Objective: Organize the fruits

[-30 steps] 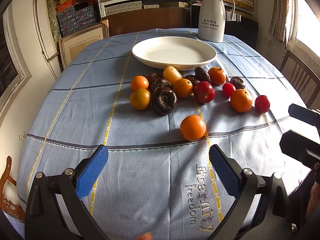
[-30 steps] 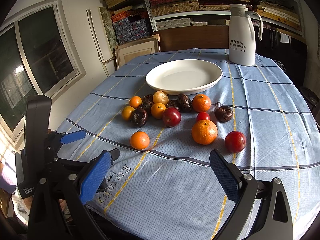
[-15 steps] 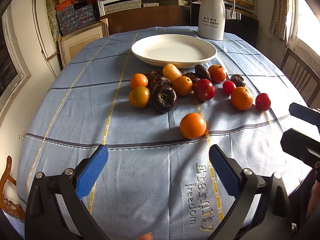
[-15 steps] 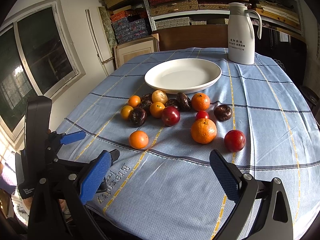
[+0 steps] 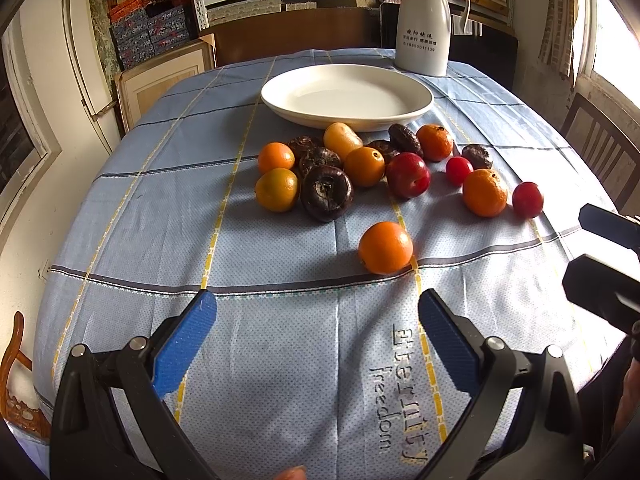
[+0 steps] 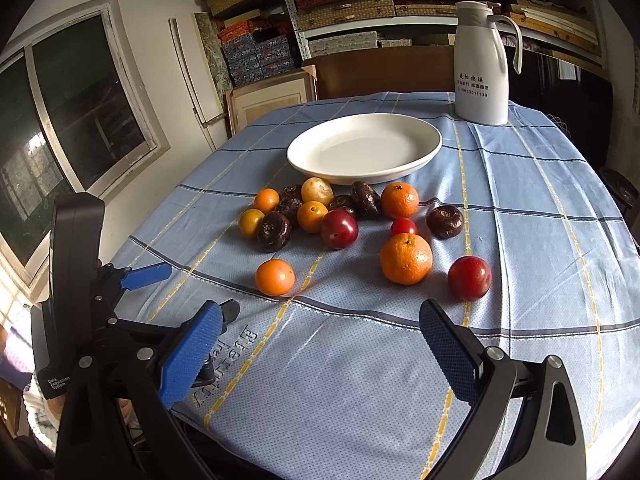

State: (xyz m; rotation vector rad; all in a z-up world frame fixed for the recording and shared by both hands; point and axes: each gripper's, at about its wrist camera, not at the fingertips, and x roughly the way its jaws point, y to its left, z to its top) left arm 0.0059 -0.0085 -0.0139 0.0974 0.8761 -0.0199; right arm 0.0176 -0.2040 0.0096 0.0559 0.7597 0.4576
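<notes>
Meanwhile, both the left tool point(image 5: 316, 320) and right tool point(image 6: 320, 328) are hovering with fingers apart, gripping nothing, over the worktop point(image 5: 160, 220). Only the right view is showing the left tool's body; the fruits point(image 6: 340, 232) are lying scattered just before the empty plate point(image 6: 364, 148), their spread running left to right.

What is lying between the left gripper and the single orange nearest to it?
Only bare blue tablecloth lies between the left gripper and that orange, as the left wrist view shows.

Black tongs point(image 5: 316, 312), blue ribbed pads point(image 5: 184, 344), silver screws
</notes>
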